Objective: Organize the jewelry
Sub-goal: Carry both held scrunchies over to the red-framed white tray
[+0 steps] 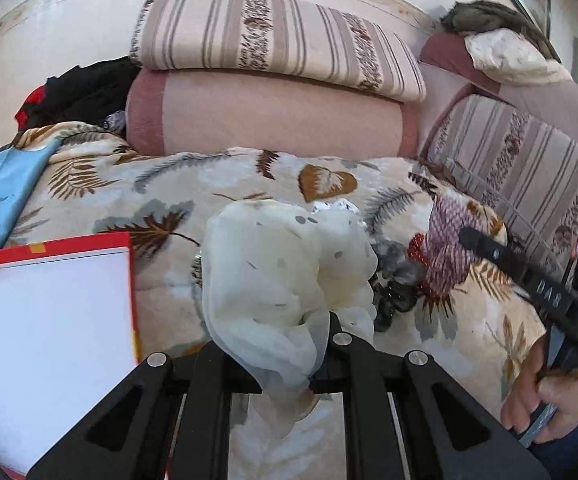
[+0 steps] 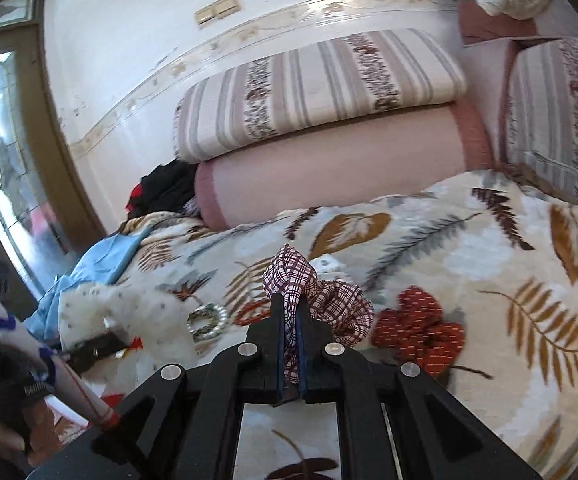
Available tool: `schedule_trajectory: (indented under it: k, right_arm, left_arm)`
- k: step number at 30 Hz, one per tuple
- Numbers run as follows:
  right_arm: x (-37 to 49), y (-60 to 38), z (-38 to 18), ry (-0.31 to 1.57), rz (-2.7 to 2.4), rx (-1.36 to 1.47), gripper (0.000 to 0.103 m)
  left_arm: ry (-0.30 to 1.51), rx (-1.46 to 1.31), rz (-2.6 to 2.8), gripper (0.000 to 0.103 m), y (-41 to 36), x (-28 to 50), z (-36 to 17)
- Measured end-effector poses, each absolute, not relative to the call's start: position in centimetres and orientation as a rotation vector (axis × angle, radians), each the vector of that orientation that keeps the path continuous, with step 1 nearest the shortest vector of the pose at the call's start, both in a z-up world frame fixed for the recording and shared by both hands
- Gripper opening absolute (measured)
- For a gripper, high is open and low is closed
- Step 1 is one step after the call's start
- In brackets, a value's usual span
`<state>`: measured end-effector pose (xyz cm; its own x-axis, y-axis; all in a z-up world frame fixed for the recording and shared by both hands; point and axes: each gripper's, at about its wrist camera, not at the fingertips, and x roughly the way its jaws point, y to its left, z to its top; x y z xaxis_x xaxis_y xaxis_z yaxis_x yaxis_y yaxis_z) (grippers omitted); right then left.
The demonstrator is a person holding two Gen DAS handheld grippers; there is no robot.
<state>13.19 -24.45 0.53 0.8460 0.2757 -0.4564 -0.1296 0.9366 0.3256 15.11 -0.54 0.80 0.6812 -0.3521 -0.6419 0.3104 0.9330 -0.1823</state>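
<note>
My left gripper [image 1: 281,340] is shut on a sheer cream scarf with grey dots [image 1: 285,272], which drapes over its fingers above the bed. My right gripper [image 2: 291,312] is shut on a maroon-and-white plaid scrunchie [image 2: 317,300], held just above the leaf-print blanket [image 2: 469,248]. The plaid scrunchie also shows in the left wrist view [image 1: 449,240], with the right gripper [image 1: 465,236] on it. A red scrunchie [image 2: 421,328], a pearl bracelet [image 2: 207,322] and a red beaded piece [image 2: 251,314] lie on the blanket. An open red box with a white lining [image 1: 53,320] sits at the left.
Striped and pink folded bedding [image 1: 273,92] is stacked along the wall behind. Blue cloth [image 1: 1,200] and dark clothes [image 1: 81,92] lie at the far left. A dark scrunchie [image 1: 393,292] lies beside the scarf. Striped cushions [image 1: 521,168] stand at the right.
</note>
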Motion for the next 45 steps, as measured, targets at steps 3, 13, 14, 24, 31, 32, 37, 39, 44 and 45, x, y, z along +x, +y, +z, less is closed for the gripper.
schedule_trajectory:
  k: [3,13,14,24,31,32,37,39,44,45]
  right_arm:
    - [13.1,-23.6,0.3,0.527,0.246,0.288,0.005]
    - [11.7,-18.1,1.7,0.531,0.329,0.315,0.005]
    - [11.6,-17.0,2.1,0.532,0.339,0.312,0.005]
    - [13.5,-7.4,5.0,0.581,0.47,0.257,0.005]
    - [16.3,0.7,5.2,0.62,0.565,0.195,0.005]
    - [16.9,2.1,4.9,0.63,0.576,0.181,0.005]
    - [20.0,6.5,3.0,0.687,0.585,0.132,0.006]
    - [21.4,7.6,2.3,0.708,0.569,0.103,0.006]
    - [24.0,9.5,0.0,0.775,0.522,0.038,0.006]
    - [24.5,9.8,-0.4,0.783,0.51,0.026,0.006]
  left_arm:
    - [0.723,-0.077,-0.355,0.012,0.6,15.0,1.4]
    - [0.706,-0.125,-0.308,0.012,4.6,14.2,2.7]
    - [0.702,-0.128,-0.296,0.012,5.3,14.1,2.9]
    - [0.702,-0.215,-0.096,0.013,17.2,14.5,4.2]
    - [0.804,-0.284,0.033,0.013,24.6,18.2,0.0]
    - [0.816,-0.297,0.042,0.013,25.3,18.5,-0.4]
    - [0.858,-0.341,0.09,0.013,27.7,20.2,-2.2]
    - [0.875,-0.369,0.095,0.013,28.2,20.6,-2.8]
    - [0.885,-0.384,0.124,0.013,28.5,21.0,-3.0]
    - [0.888,-0.384,0.127,0.013,28.5,21.1,-3.1]
